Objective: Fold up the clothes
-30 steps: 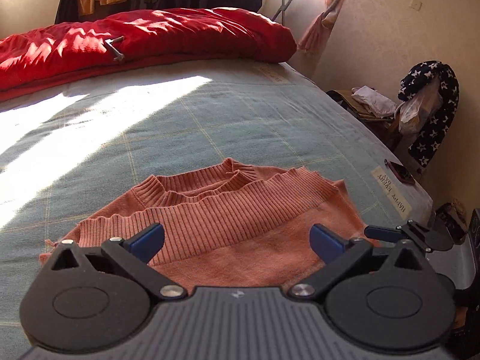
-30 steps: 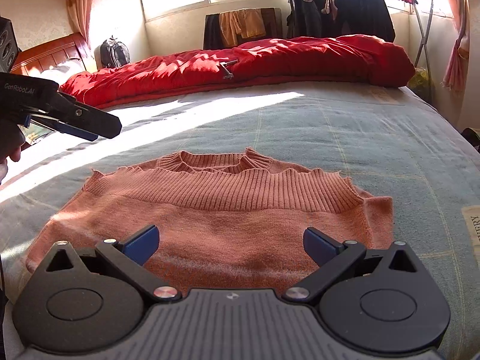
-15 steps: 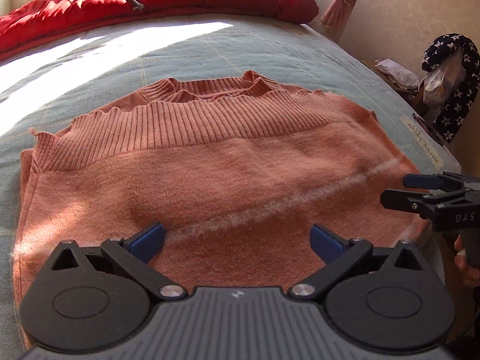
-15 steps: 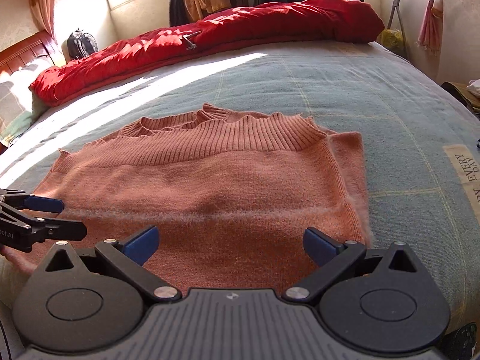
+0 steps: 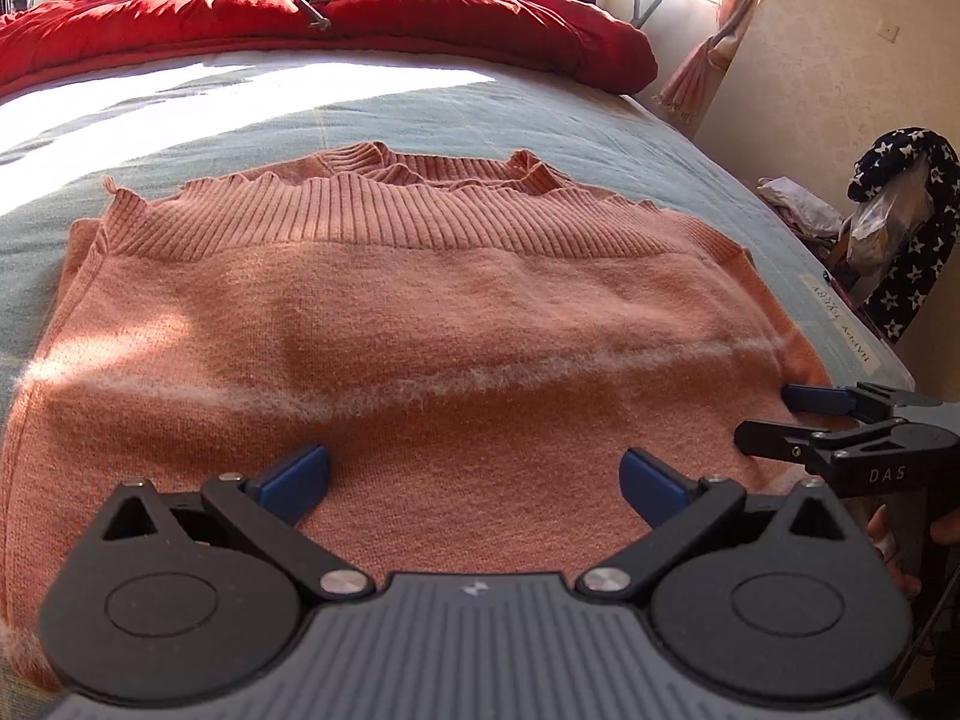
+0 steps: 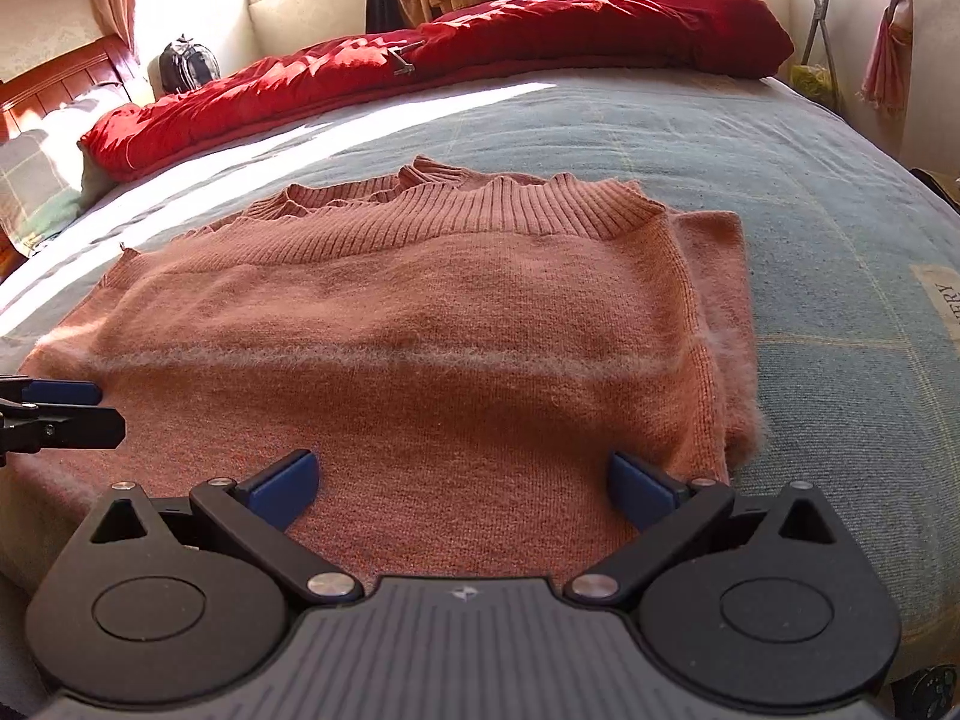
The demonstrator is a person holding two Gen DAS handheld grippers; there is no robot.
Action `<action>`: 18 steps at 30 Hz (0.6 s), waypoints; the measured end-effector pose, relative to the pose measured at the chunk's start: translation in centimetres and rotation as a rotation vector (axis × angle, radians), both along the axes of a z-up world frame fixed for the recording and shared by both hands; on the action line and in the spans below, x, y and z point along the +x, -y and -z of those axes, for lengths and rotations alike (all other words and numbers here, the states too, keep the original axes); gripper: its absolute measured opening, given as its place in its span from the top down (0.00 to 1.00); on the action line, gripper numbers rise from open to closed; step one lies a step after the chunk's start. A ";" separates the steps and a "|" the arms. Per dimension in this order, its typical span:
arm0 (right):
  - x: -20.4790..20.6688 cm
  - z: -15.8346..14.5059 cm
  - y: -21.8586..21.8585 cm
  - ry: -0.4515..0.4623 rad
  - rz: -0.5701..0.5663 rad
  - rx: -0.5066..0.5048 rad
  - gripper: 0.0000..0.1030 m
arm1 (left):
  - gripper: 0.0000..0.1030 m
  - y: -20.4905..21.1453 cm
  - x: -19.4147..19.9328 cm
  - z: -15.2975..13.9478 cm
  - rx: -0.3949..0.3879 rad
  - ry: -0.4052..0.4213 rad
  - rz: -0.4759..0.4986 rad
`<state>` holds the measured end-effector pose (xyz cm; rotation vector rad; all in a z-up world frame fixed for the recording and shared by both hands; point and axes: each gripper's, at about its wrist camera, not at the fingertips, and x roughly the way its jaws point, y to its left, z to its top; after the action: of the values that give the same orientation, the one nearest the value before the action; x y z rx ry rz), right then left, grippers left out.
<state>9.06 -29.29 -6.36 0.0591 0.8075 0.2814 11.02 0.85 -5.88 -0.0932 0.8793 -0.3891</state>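
A salmon-pink knit sweater (image 5: 420,312) lies folded flat on the blue-grey bedspread (image 5: 420,114), its ribbed hem toward the far side. The same sweater (image 6: 420,324) fills the right wrist view. My left gripper (image 5: 474,477) hovers open over the sweater's near edge, nothing between its blue pads. My right gripper (image 6: 462,483) is open too, above the near right part of the sweater. From the left wrist view, the right gripper (image 5: 804,420) shows at the sweater's right corner. In the right wrist view, the left gripper (image 6: 66,408) sits at the left edge.
A red duvet (image 6: 480,54) is heaped along the far side of the bed. A star-patterned dark garment (image 5: 912,228) and clutter stand beside the bed on the right. A wooden headboard (image 6: 54,90) and pillow are far left. A drying rack (image 6: 816,6) stands by the window.
Both grippers have dropped lower and closer over the sweater's near edge. The sweater lies as before, and both grippers stay open.
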 end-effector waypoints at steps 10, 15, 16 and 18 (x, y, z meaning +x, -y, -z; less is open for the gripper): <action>-0.9 0.4 0.3 0.065 -0.038 -0.003 0.00 | 0.01 -1.0 -0.4 0.7 -0.075 0.023 -0.018; -1.0 0.5 0.4 0.074 -0.052 -0.007 0.00 | 0.01 -1.3 -0.4 0.1 -0.100 0.024 -0.023; -1.0 0.5 0.4 0.076 -0.055 -0.006 0.00 | 0.01 -1.6 -0.3 -0.3 -0.119 0.013 -0.036; -1.1 0.5 0.5 0.081 -0.065 -0.006 0.00 | 0.01 -2.3 -0.1 -1.4 -0.142 0.025 -0.058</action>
<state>7.96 -29.81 -6.90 0.0158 0.7308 0.3406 10.96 3.16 -4.53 -0.2438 0.8216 -0.3979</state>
